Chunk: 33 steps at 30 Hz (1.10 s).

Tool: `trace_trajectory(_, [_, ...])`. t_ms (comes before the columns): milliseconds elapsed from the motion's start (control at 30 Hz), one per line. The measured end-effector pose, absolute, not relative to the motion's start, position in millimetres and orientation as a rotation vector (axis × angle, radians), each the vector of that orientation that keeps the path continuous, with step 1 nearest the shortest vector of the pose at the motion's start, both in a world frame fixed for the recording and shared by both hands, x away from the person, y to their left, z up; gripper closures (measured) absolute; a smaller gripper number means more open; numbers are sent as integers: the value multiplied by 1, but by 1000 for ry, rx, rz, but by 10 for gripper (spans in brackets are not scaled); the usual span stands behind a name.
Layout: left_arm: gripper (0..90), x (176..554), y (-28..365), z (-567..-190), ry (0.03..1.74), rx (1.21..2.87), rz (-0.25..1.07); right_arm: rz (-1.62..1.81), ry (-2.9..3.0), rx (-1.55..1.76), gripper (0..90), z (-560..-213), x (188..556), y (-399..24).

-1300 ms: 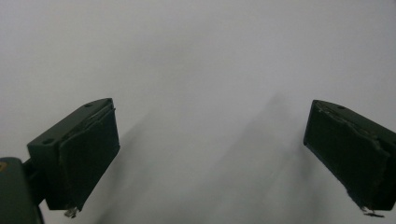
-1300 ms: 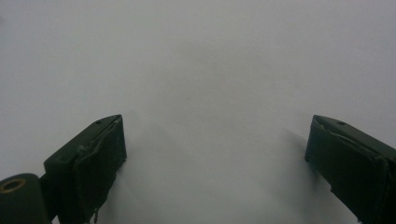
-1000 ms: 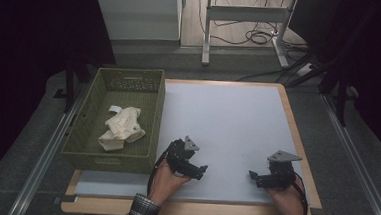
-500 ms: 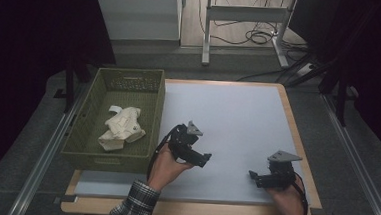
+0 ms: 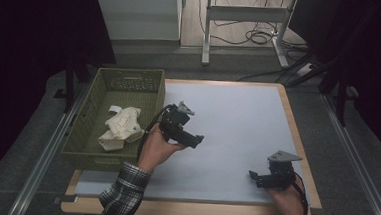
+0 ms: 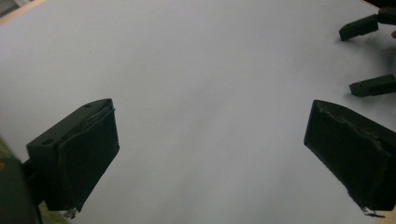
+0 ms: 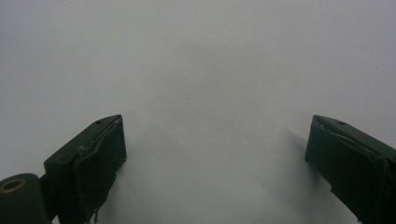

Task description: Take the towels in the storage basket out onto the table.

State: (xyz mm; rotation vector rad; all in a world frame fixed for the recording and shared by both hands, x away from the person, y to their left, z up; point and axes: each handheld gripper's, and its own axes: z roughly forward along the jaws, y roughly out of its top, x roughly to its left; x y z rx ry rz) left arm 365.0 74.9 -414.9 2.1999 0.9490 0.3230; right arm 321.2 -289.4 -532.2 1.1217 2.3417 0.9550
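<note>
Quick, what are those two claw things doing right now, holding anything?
Left gripper: open, holding nothing.
Right gripper: open, holding nothing.

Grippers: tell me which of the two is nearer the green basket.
The left gripper. It is raised above the mat right beside the green basket that holds the cream cloth; the right gripper rests at the mat's near right corner.

Left gripper [image 5: 196, 138] raised, fingers wide apart; right gripper [image 5: 252, 176] low, fingers wide apart.
</note>
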Motion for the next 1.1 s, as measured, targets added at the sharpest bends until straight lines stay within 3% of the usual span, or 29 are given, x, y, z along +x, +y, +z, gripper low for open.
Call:
trace_trajectory(633, [30,391,162,-391,1135,2152,439,955,2342,1122,53,-532,321,-289])
trace_trajectory(1100, [19,404,226,-408,1293,2123,468,954,2342,1123,53,-532,321,-289])
